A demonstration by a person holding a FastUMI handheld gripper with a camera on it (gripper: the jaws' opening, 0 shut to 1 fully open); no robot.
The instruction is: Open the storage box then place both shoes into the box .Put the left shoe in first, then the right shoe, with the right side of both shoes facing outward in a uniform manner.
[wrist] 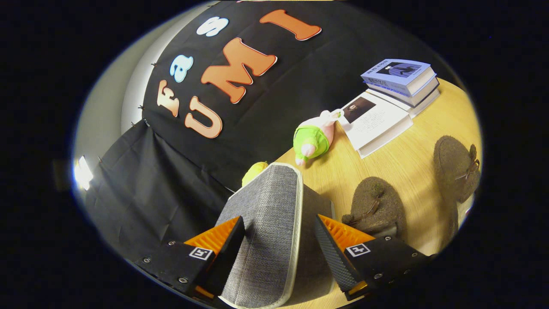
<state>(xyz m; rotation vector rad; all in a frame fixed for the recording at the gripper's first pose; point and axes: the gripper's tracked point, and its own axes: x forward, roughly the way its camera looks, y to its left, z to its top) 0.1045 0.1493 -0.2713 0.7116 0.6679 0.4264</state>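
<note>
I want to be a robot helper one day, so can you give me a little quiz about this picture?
1. True or false: the nearer shoe and the farther shoe both lie on the wooden table.
2. What stands between the jaws of the gripper? A) the grey lid B) a cup C) a spoon
3. Fill in: the green and pink plush toy lies beside a white ____.

Key
1. True. Neither shoe is in the box yet.
2. A. The jaws are apart with the lid between them.
3. book
</note>
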